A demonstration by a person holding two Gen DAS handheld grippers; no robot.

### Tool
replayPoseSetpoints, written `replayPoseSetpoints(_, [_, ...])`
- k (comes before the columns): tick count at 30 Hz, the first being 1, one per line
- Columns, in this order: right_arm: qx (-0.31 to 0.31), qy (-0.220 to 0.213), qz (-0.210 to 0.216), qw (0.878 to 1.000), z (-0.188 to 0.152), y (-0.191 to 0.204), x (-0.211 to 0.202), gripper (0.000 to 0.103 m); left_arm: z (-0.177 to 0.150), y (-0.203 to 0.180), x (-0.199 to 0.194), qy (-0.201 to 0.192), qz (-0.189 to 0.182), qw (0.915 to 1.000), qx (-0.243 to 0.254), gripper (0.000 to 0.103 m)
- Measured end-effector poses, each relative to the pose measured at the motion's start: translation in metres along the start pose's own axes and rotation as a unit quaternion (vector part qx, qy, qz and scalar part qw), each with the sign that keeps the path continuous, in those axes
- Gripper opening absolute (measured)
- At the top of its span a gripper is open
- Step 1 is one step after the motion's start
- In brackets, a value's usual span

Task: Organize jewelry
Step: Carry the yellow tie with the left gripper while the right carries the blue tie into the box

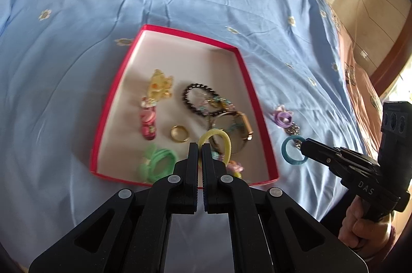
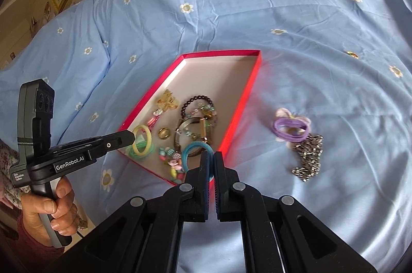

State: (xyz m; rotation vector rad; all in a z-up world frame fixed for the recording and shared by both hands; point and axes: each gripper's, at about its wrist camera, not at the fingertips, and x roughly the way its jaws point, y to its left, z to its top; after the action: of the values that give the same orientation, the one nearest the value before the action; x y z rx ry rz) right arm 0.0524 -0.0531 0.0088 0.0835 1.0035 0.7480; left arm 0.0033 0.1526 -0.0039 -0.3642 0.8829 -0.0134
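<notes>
Holds two bands at once. Pinches the yellow band point(image 1: 216, 132) by a thin bit of its rim in the left gripper point(image 1: 200, 146), clenched, above the box point(image 1: 247, 82) floor near the box's 6 o'clock wall. Pinches the blue band point(image 1: 284, 150) the same way in the right gripper point(image 1: 305, 144), also clenched, outside the rim at about 4 o'clock of the box, over the bed point(image 1: 77, 41).

Risks losing either band first: grips only an edge, leaves most of each loop hanging free, invites a slip or a twist out of the pads on any quick swing. Risks more with the blue one, since a drop from there lands on the sheet, not in the box.

Risks a bounce on release as well; looks springy, could roll over the low red wall from so near the 6 o'clock edge.

Crowds the near end of the box: watch point(image 1: 231, 128), gold ring point(image 1: 179, 133), green ties point(image 1: 159, 160) and bead bracelet point(image 1: 190, 92) all close under the yellow band. Could snag or scatter them with a low gripper tip, or nudge the light box across the soft bedding.

Brings two grippers toward the same corner, so could knock one against the other.

Leaves purple ties point(image 2: 288, 133) and chain point(image 2: 307, 157) touching on the bed at 3 o'clock of the box, well apart from it; could drag both together on a later pick.
</notes>
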Motion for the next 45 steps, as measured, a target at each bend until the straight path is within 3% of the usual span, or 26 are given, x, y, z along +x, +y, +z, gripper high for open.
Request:
replayPoseSetpoints(21, [-0.026,0.051,0.027,0.998,0.000,0.033,0.056,0.003,-0.002,0.053,0.009,0.009,0.028,0.9980,-0.056,0.002])
replayPoseSetpoints(45, [-0.016,0.069,0.026,0.997,0.002,0.027,0.076,0.008,-0.004,0.062,0.021,0.027,0.038,0.9965,-0.070,0.002])
